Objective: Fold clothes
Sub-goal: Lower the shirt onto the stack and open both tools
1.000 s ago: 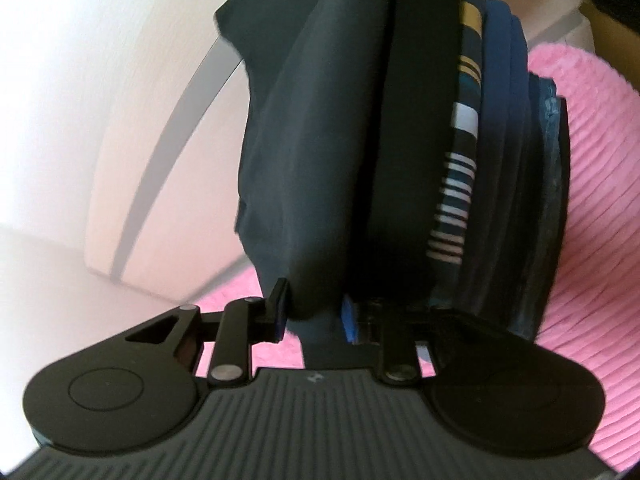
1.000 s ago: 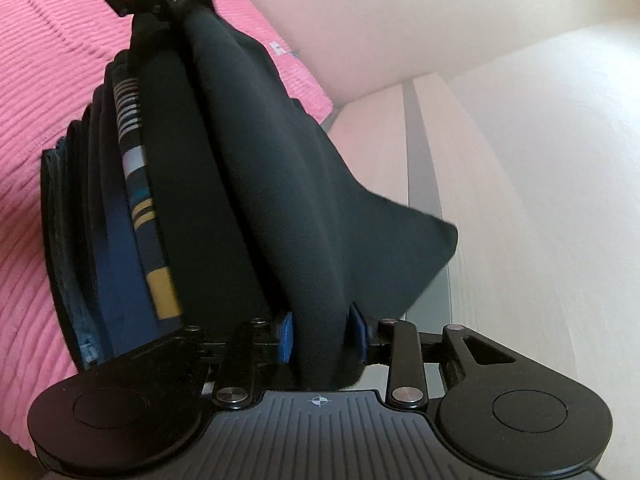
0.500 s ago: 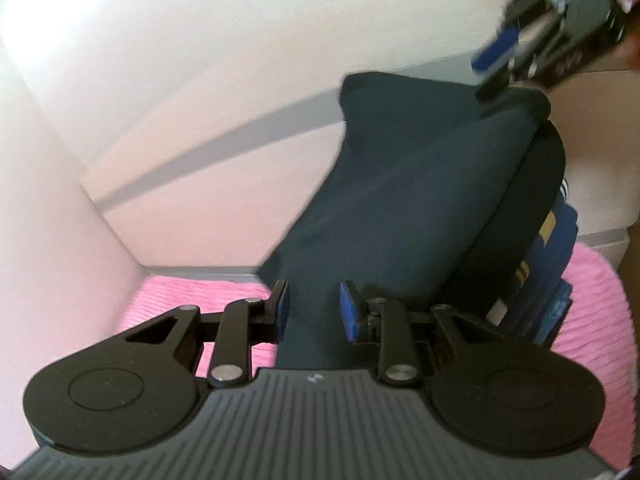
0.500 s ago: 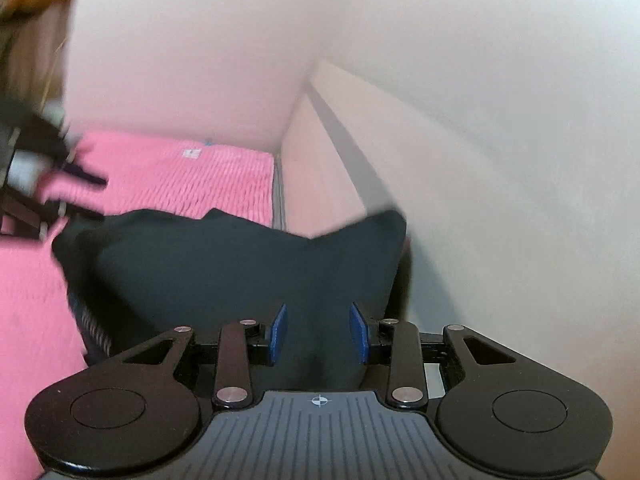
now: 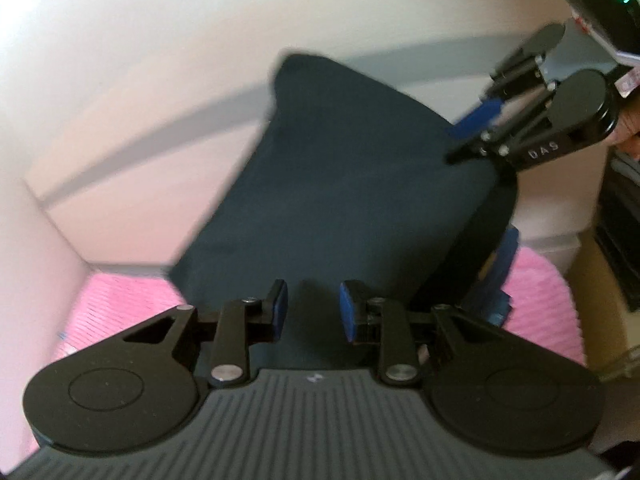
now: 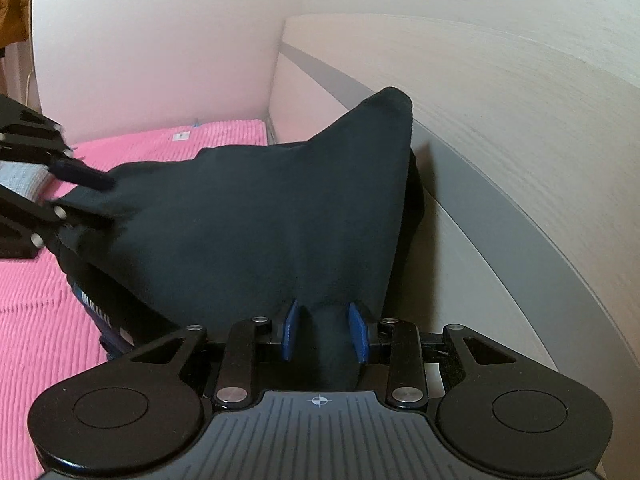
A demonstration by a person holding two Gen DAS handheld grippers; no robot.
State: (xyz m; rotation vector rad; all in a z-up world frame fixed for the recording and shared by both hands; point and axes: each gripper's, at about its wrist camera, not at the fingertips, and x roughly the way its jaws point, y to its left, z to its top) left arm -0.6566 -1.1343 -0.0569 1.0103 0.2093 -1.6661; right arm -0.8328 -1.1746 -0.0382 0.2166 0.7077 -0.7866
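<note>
A folded bundle of clothes hangs between my two grippers, wrapped in a dark navy garment (image 5: 340, 200) (image 6: 260, 220). Blue and striped layers (image 5: 500, 272) (image 6: 94, 308) peek out beneath it. My left gripper (image 5: 312, 312) is shut on one edge of the dark cloth, which fills the gap between its blue pads. My right gripper (image 6: 324, 332) is shut on the opposite edge. Each shows in the other's view: the right gripper (image 5: 468, 136) at upper right, the left gripper (image 6: 92, 196) at far left. The bundle is held above a pink ribbed bedspread (image 6: 36, 320).
A pale wall panel with a grey stripe (image 6: 480, 200) curves close behind the bundle and meets a white wall at a corner. Pink bedspread (image 5: 536, 304) shows to the right, with dark furniture (image 5: 616, 240) beyond it. A person's hand (image 5: 630, 136) grips the right tool.
Both grippers rolled, turning the bundle from standing on edge to lying flatter. The views swung from the bedspread toward the wall corner. Both grips on the dark garment stayed.
</note>
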